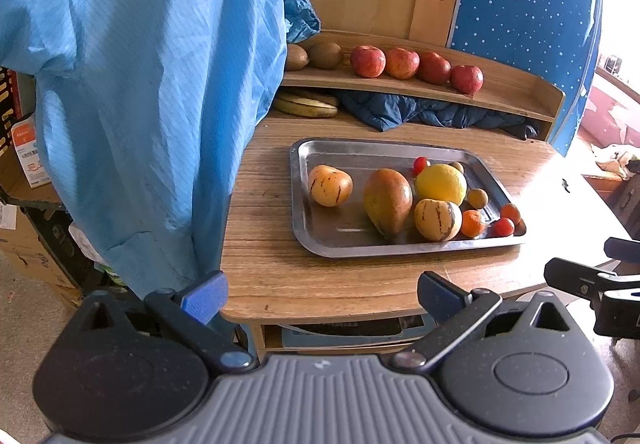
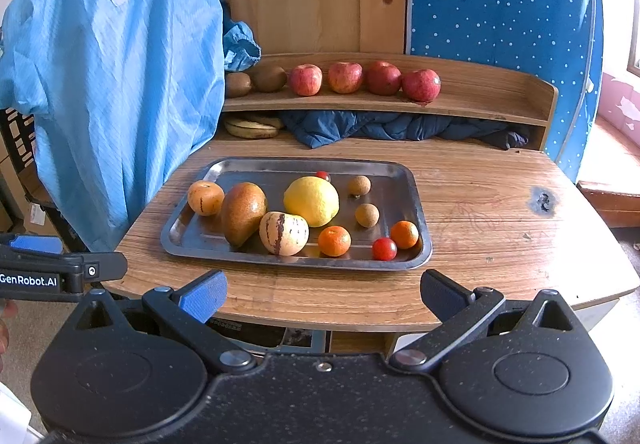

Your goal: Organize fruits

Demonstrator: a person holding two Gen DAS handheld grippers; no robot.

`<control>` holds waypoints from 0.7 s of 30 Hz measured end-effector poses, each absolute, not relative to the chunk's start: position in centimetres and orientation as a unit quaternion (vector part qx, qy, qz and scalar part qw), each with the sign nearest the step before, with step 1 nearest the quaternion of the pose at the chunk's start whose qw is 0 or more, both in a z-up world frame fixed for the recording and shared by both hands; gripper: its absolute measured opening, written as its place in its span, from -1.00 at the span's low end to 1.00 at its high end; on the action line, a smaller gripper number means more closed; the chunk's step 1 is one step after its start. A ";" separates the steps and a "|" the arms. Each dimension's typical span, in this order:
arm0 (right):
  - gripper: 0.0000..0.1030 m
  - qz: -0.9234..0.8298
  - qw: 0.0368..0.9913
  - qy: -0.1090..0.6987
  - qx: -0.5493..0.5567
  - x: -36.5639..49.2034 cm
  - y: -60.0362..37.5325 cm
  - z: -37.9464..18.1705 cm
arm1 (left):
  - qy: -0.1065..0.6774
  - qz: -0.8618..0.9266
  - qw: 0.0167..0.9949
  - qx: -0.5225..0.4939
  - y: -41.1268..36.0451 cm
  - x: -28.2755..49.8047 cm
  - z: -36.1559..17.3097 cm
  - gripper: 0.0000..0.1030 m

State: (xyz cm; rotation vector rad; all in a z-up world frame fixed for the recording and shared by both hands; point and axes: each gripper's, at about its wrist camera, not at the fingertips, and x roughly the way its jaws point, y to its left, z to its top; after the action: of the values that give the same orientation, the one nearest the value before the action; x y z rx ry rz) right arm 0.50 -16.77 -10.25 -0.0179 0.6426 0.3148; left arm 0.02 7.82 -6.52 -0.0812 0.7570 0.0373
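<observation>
Both my claws, left (image 1: 322, 298) and right (image 2: 322, 294), hang spread and empty before the wooden desk (image 2: 480, 212). Mixed fruit crowds the steel tray (image 2: 416, 196); red apples (image 2: 344, 77) already line the shelf (image 2: 480, 100), seemingly sorted.

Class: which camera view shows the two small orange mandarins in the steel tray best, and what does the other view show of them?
The right wrist view. Both mandarins sit unobstructed near the steel tray's front edge. In the left wrist view one mandarin is partly hidden behind a striped melon, and the other peeks from behind a cherry tomato.
</observation>
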 end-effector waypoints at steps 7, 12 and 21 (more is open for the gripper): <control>0.99 0.156 0.935 0.318 -0.010 0.9 -16.9 -10.4 | 0.372 0.017 0.927 -0.038 7.6 0.4 -6.7 0.99; 0.99 0.160 0.934 0.321 -0.011 1.2 -16.9 -10.5 | 0.369 0.022 0.929 -0.024 7.2 0.5 -6.4 0.99; 0.99 0.163 0.932 0.323 -0.015 1.6 -17.1 -10.6 | 0.367 0.019 0.930 -0.012 6.6 0.8 -6.2 0.99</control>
State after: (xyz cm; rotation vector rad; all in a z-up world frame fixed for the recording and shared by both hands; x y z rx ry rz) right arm 1.55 -17.07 -10.57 -0.0313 0.6602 0.3330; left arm 0.79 6.62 -6.23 -0.0251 0.7516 0.0396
